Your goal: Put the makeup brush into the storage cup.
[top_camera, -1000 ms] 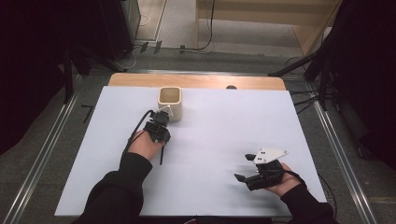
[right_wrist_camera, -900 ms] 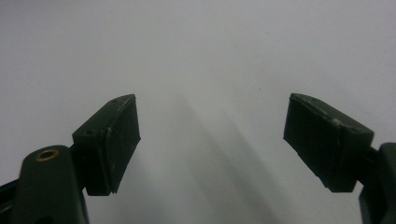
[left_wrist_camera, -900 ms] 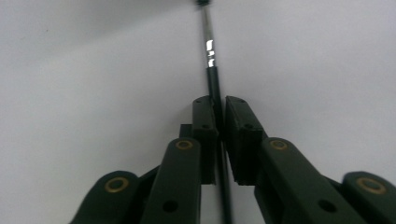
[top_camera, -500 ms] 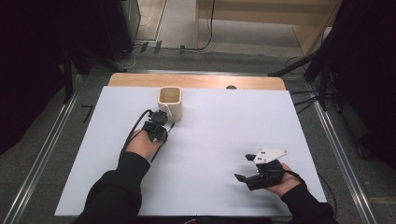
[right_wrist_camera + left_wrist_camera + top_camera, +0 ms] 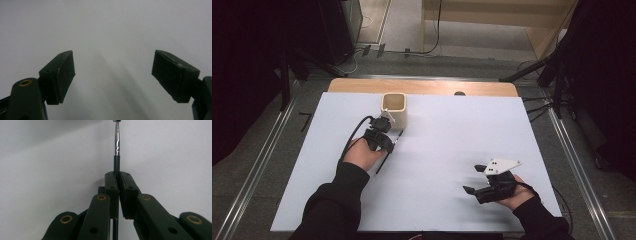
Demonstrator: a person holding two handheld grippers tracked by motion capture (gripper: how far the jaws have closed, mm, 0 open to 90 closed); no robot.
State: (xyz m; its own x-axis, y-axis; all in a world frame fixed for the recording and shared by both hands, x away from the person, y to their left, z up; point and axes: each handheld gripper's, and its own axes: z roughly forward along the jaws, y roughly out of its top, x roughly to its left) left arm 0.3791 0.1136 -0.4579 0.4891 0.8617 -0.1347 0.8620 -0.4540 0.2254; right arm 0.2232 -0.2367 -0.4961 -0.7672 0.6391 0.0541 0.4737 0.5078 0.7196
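left gripper (image 5: pixel 384 131): fingers clamped on the pen, having just finished closing; sits just in front of the cup, on the left half of the desk.
pen (image 5: pixel 116 162): thin dark stick with a metal section; pinched between the left fingers (image 5: pixel 111 187); in the high view it runs slanted from beside the cup down past the hand.
pen hidden parts: far tip cut off at the top edge of the left gripper view; middle covered by gripper and hand in the high view; whether it touches the desk, cannot tell.
cup (image 5: pixel 394 108): cream, square, open top, upright near the desk's far edge; inside hard to make out.
right gripper (image 5: pixel 473 189): fingers (image 5: pixel 60 75) wide apart, nothing between them; low over the near right corner, well apart from the pen.
desk (image 5: pixel 452 135): white sheet, bare centre and right side; wood strip along the far edge.
edges: metal rails down both sides, dark floor beyond.
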